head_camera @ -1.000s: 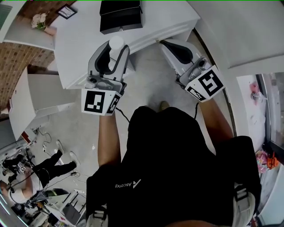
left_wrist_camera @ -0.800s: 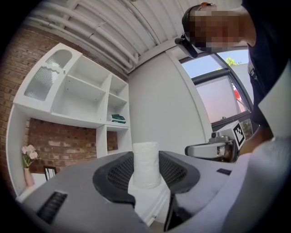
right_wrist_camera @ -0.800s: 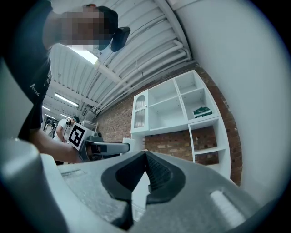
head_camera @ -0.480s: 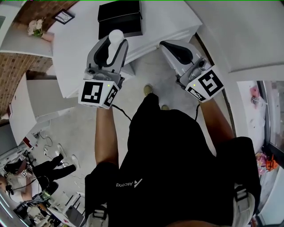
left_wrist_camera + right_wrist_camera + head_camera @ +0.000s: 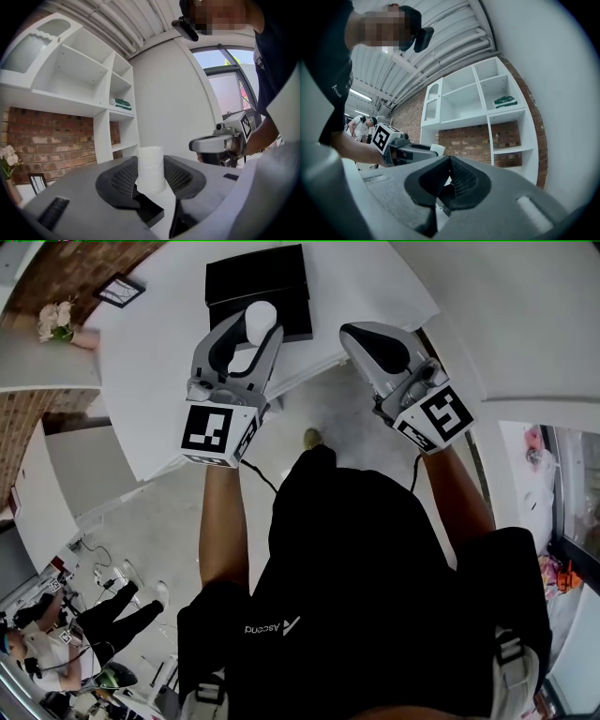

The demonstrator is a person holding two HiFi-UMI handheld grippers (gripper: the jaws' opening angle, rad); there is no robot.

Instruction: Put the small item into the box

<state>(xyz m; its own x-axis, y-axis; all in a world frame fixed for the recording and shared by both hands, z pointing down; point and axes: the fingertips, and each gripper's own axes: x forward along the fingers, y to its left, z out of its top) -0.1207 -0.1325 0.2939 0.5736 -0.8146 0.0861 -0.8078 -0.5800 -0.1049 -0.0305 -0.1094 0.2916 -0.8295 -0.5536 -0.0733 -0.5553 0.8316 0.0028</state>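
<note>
A small white cylinder (image 5: pixel 260 319) is pinched upright between the pads of my left gripper (image 5: pixel 255 329); the left gripper view shows this cylinder (image 5: pixel 150 169) held by both ribbed pads, with the left gripper (image 5: pixel 150 165) shut on it. It hangs over the near edge of a black box (image 5: pixel 272 276) on the white table (image 5: pixel 159 352). My right gripper (image 5: pixel 354 332) is to the right of the box, near the table's edge. In the right gripper view the right gripper (image 5: pixel 450 159) has its jaws together with nothing between them.
A framed picture (image 5: pixel 119 289) and flowers (image 5: pixel 53 322) stand at the table's far left. White wall shelves (image 5: pixel 75 79) and a brick wall (image 5: pixel 56 140) lie ahead. People (image 5: pixel 56 643) stand on the floor at the lower left. My shoe (image 5: pixel 312 437) shows below the table edge.
Both grippers have moved forward toward the table. The left gripper, still holding the white cylinder, now reaches over the black box's near edge. The right gripper is nearer the table edge.
</note>
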